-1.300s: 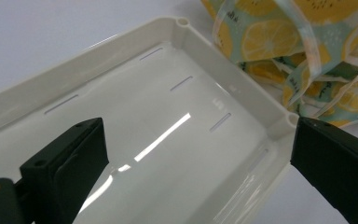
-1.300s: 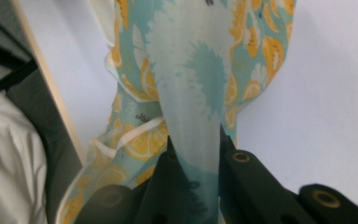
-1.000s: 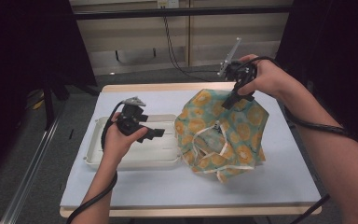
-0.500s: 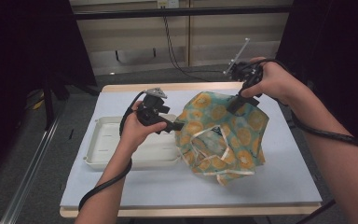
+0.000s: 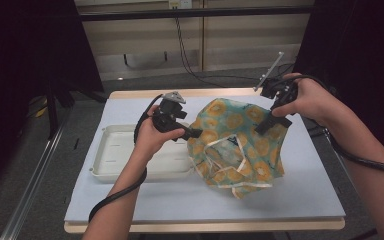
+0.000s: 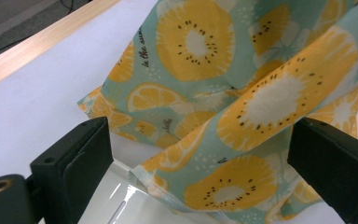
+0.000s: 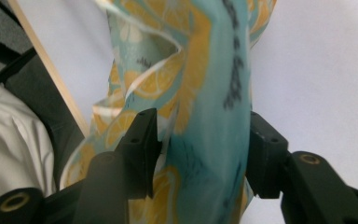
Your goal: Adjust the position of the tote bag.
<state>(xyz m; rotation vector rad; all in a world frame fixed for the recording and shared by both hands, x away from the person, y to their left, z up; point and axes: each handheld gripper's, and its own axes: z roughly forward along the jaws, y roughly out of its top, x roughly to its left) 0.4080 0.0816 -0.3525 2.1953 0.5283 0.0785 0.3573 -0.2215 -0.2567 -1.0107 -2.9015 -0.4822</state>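
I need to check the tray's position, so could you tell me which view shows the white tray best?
The high view: the white tray lies whole on the table, left of the fruit-print cloth. The left gripper view catches just a corner under the cloth.

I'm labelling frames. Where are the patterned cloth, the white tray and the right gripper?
patterned cloth (image 5: 240, 150): high view, middle of the crumpled fabric.
white tray (image 5: 111, 150): high view, bare floor near its left end.
right gripper (image 5: 264, 126): high view, midway between its fingertips.

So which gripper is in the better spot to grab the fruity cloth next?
Probably the left gripper: its open jaws already straddle the cloth's edge beside the tray. The right gripper has just been opening, loosening off its fold.
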